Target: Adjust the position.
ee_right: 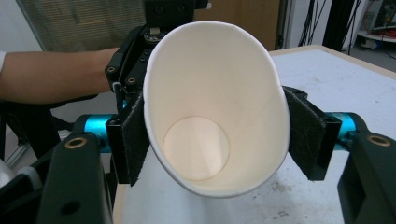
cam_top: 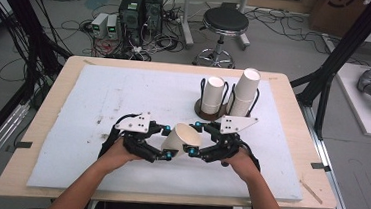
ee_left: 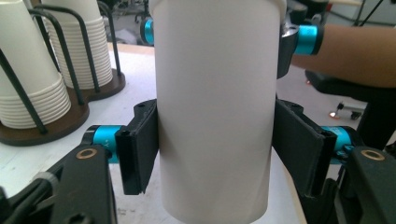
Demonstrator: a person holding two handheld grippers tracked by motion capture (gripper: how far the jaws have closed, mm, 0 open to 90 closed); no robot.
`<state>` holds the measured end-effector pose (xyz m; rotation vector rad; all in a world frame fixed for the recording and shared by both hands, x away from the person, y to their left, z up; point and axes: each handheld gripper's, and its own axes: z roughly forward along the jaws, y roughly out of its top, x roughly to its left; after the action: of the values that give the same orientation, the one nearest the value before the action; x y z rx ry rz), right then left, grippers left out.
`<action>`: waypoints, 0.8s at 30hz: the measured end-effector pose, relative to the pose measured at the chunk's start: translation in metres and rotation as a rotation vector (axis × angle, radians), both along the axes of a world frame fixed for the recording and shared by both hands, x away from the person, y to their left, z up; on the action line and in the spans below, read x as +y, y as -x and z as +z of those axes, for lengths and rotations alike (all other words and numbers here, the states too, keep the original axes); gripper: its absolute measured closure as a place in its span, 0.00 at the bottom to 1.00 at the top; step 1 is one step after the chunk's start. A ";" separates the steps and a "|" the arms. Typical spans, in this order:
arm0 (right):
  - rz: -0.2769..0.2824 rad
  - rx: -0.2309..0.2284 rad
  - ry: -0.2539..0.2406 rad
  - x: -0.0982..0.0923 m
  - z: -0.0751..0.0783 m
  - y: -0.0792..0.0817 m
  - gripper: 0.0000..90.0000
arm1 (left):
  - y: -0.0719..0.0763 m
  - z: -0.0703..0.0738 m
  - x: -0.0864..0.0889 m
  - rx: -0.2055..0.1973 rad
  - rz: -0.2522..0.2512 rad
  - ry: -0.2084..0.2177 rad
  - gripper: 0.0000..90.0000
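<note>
White paper cup (cam_top: 182,139), lying on its side above the white foam mat (cam_top: 98,97), between both grippers, near the table's front middle. Right gripper (cam_top: 201,142): pinching the cup at its rim end, mouth squeezed oval. Left gripper (cam_top: 166,143): jaws around the cup's base end, one pad touching, the other just clear. Behind: two cup stacks (cam_top: 230,94) in a wire holder (cam_top: 204,113).
</note>
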<state>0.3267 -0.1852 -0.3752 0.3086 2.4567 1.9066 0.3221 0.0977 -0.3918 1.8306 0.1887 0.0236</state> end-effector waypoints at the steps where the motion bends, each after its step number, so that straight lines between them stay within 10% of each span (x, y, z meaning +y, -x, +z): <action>1: 0.003 -0.001 0.002 0.000 0.000 0.000 0.36 | 0.001 0.000 -0.001 0.002 0.004 -0.013 0.31; 12: 0.006 0.012 -0.019 0.004 0.001 0.002 0.23 | 0.001 -0.001 -0.002 -0.012 -0.018 -0.010 0.38; 24: 0.010 -0.021 0.030 0.005 0.002 0.003 0.36 | 0.002 -0.005 -0.008 -0.006 -0.011 -0.047 0.33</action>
<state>0.3239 -0.1798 -0.3737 0.2752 2.4756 1.8652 0.3200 0.0901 -0.3966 1.8779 0.1751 0.0261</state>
